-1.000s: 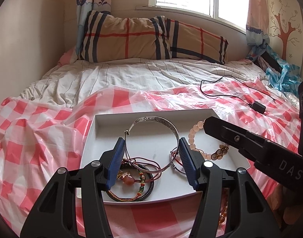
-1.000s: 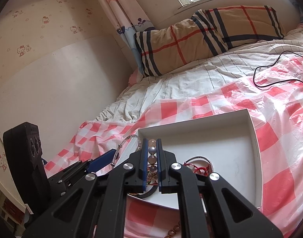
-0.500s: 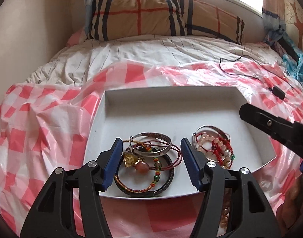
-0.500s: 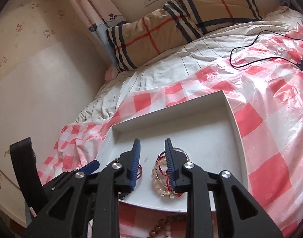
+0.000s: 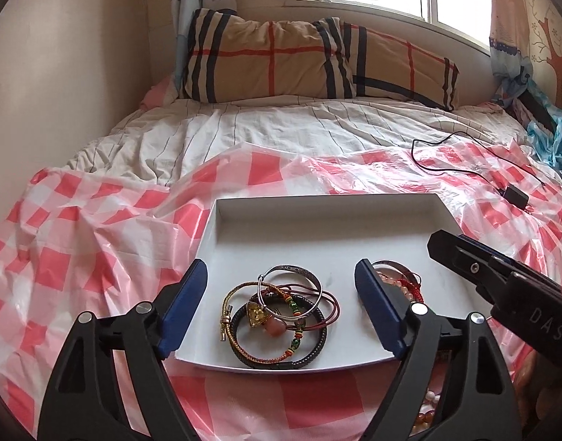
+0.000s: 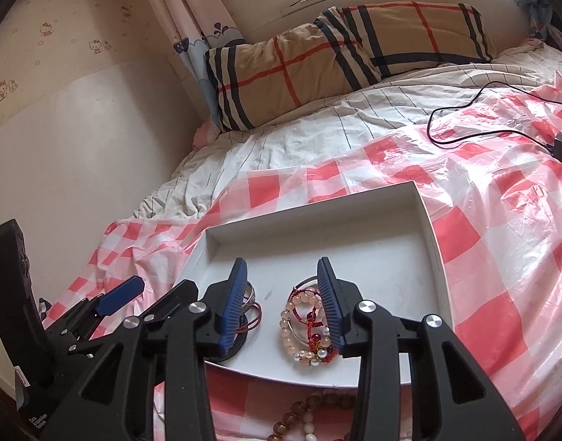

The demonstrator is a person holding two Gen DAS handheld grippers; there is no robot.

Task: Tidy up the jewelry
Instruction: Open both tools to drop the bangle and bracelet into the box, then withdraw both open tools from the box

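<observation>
Now spread wider than before, both grippers, holding nothing, above white tray; bangle pile left, bead bracelet right.

Bare tray floor beyond bracelets

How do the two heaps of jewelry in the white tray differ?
The left heap holds a silver bangle, a dark braided band and cord bracelets with a pendant; the right heap is pale pink beads tangled with red cord. The left heap is larger and spreads wider. Both lie near the front edge of the white tray, apart from each other.
</observation>
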